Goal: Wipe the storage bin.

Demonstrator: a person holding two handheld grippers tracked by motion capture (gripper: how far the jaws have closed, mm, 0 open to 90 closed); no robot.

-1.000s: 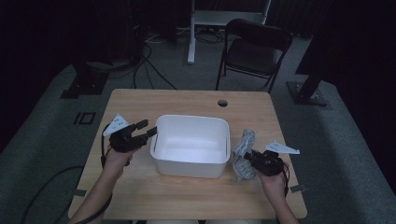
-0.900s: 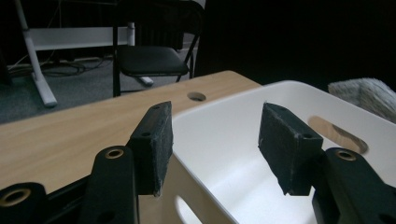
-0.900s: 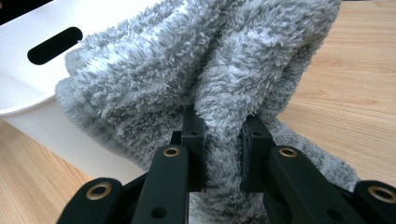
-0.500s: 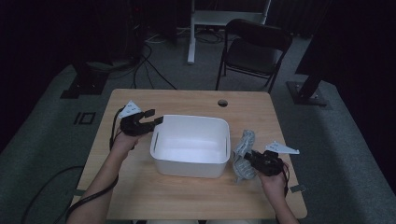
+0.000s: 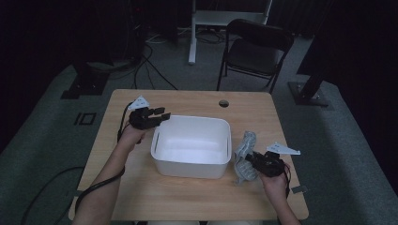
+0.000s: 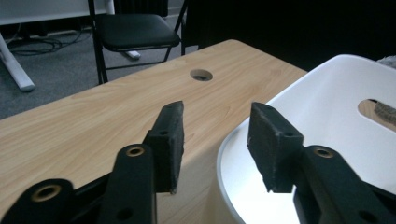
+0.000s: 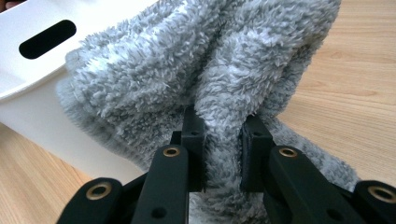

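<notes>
A white plastic tub (image 5: 191, 165) stands mid-table with nothing visible inside. A grey fluffy towel (image 5: 245, 151) lies bunched against its right wall. My right gripper (image 5: 251, 160) is shut on a fold of that towel (image 7: 187, 70), pinched between the pads, with the gripper (image 7: 222, 140) beside the tub's handle slot (image 7: 46, 37). My left gripper (image 5: 159, 116) hovers at the tub's far left corner. Its jaws have just been closing; in the left gripper view this gripper (image 6: 217, 135) stands open above the tub's rim (image 6: 233, 140), the pads touching nothing.
The wooden table (image 5: 187, 199) has a round cable hole (image 5: 224, 103) near its far edge. A black chair (image 5: 256, 47) and a white desk leg (image 5: 192, 33) stand beyond the table. Cables trail from both grippers toward the near edge.
My left hand has moved away from me along the tub's left side to its far left corner, and its jaws have narrowed. The right hand and the towel have kept still.
</notes>
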